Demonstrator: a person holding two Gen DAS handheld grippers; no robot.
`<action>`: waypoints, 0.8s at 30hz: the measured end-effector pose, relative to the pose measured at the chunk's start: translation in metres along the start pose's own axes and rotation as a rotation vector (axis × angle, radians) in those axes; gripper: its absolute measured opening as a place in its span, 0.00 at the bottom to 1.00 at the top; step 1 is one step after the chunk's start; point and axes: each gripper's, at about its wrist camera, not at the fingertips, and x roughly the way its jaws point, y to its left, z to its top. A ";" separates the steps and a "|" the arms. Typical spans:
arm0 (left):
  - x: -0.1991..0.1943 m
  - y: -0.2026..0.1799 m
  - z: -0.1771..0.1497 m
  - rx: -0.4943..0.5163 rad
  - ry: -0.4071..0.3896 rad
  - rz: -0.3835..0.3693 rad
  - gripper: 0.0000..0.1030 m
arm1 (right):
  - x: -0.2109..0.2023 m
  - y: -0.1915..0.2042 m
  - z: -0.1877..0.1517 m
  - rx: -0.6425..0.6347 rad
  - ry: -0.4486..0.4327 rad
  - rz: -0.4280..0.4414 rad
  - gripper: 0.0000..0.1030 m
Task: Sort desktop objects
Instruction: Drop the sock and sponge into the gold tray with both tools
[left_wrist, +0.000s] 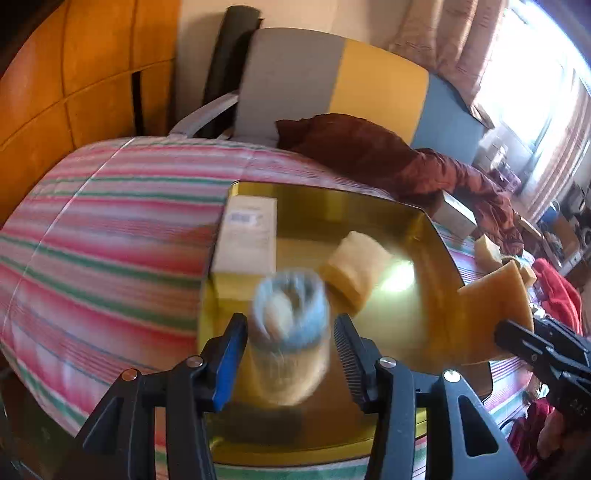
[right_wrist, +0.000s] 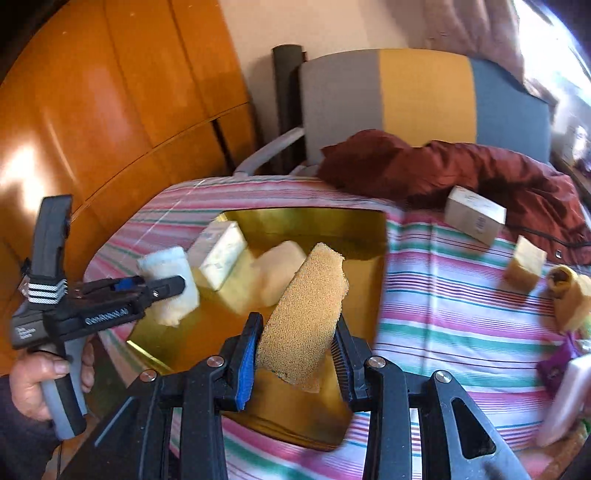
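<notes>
**A:** Starting at the left of the right wrist view: the left gripper (right_wrist: 162, 288) is seen side-on over the gold tray (right_wrist: 314, 221), with a blurred white roll (right_wrist: 170, 284) at its tips. In the left wrist view that roll (left_wrist: 291, 321) sits low in the middle, between jaws that are partly spread. No pad can be seen pressing on it, so it looks loose or dropping.

**B:** Agreed. A white box (left_wrist: 247, 236) and a pale sponge (left_wrist: 354, 269) are already lying in the tray, middle of frame. Lower centre in the right view, the orange sponge (right_wrist: 306, 317) is squeezed tight in the right gripper (right_wrist: 295, 350), jaws clamped as close as the foam allows.

**A:** So the sponge probably gets lowered into bare tray floor, clear of the roll, and only then let go. Less bounce that way.

**B:** And on the right, on the striped cloth (right_wrist: 443, 295), a box (right_wrist: 474, 214) and a small sponge block (right_wrist: 524, 264) are left unsorted.
</notes>
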 end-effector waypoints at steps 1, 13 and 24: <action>-0.003 0.004 -0.002 -0.008 -0.011 0.007 0.53 | 0.003 0.007 0.001 -0.006 0.005 0.014 0.37; -0.028 0.028 -0.019 -0.051 -0.078 0.069 0.56 | 0.033 0.061 0.001 -0.015 0.048 0.172 0.75; -0.042 0.003 -0.022 -0.001 -0.112 0.123 0.59 | 0.017 0.058 -0.021 -0.120 0.007 -0.008 0.94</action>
